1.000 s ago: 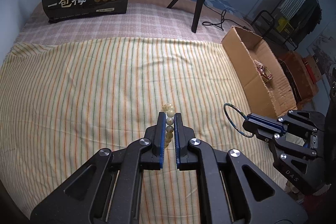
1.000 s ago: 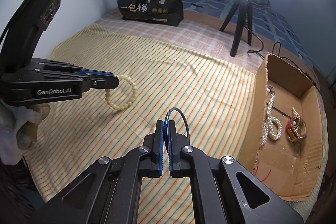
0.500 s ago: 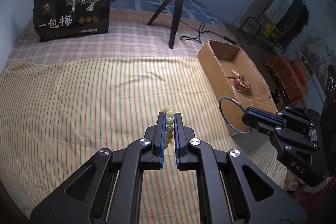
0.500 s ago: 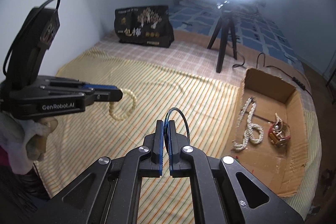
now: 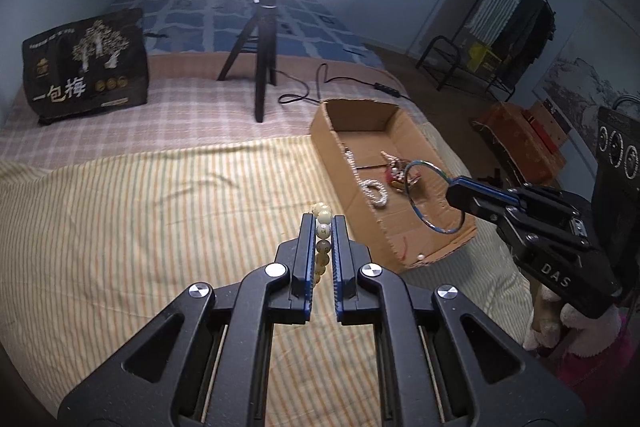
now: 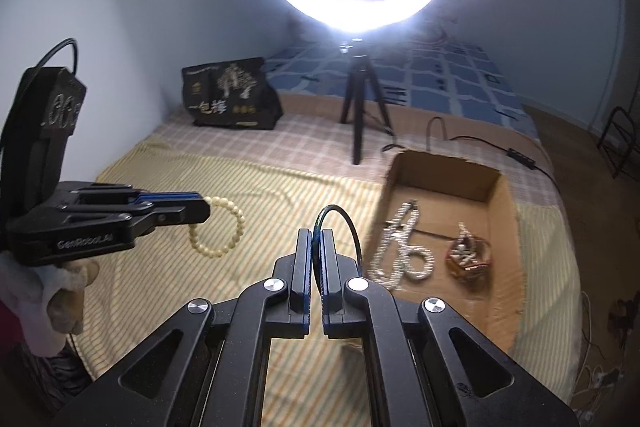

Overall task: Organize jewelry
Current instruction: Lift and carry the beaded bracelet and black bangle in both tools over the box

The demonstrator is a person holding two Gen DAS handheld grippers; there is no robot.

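My left gripper (image 5: 323,223) is shut on a cream beaded bracelet (image 5: 322,231), which hangs as a loop (image 6: 224,227) above the striped cloth in the right wrist view. My right gripper (image 6: 317,233) is shut on a thin dark blue bangle (image 6: 340,223); in the left wrist view that bangle (image 5: 432,195) hangs over the near end of an open cardboard box (image 5: 400,251). In the box lie a white pearl necklace (image 6: 400,251) and a small red-gold jewelry piece (image 6: 466,255). The left gripper is held left of the box (image 6: 500,211).
A ring light on a black tripod (image 5: 262,67) stands behind the box with a cable (image 5: 320,83) trailing right. A black snack bag (image 5: 86,67) leans at the back left. A yellow striped cloth (image 5: 140,219) covers the bed. A gloved hand (image 6: 44,291) holds the left gripper.
Both grippers have risen with their jewelry and tilted up, so the ring light fills the top of both views. The bangle now hangs over the box; the inside of the box shows more.
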